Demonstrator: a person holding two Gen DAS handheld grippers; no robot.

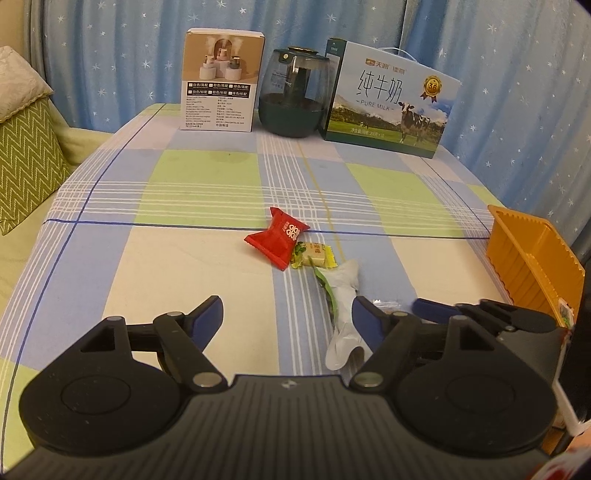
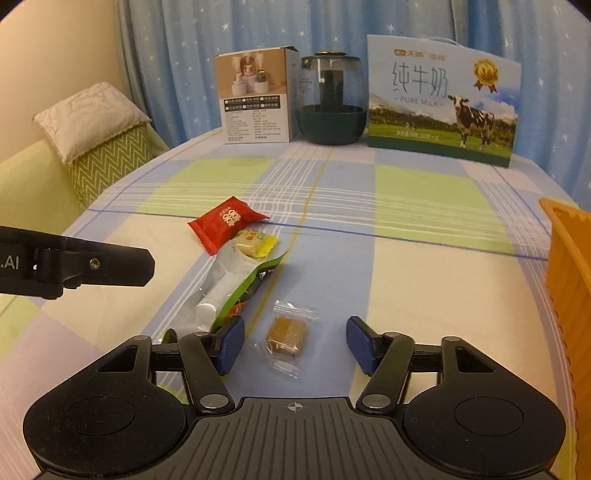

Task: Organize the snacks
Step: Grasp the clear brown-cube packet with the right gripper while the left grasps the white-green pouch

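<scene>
We hold both grippers low over a table covered in a blue, green and cream checked cloth (image 2: 406, 280). Our left gripper (image 1: 287, 317) has its blue-padded fingers spread wide with nothing between them; the right-hand finger sits just beside a long white-and-green plastic snack packet (image 1: 341, 299) that lies lengthwise toward us. Our right gripper (image 2: 295, 345) is equally wide open, and a small brown cake in a clear plastic wrapper (image 2: 286, 334) lies on the cloth between its fingers – we cannot tell whether either pad touches the wrapper.

Farther out, a red foil snack packet with white lettering (image 2: 225, 223) lies near the middle of the table, and a small yellow wrapped sweet (image 2: 256, 243) is tucked against its near edge, touching the far end of the long white-and-green packet. At the right edge of the table stands a ribbed orange plastic tray (image 1: 532, 254), well apart from the cluster of snacks; in the left wrist view the right gripper partly covers its near corner.

Along the back of the table stand three things in a row – a tan and white cardboard humidifier box (image 1: 221, 81), a dark green rounded jar with a clear upper half (image 1: 293, 96), and a blue and green milk carton box printed with a cow (image 1: 391, 103). A blue star-patterned curtain (image 2: 258, 26) hangs behind them, and a green zigzag cushion (image 2: 107, 162) rests on a sofa at the left
</scene>
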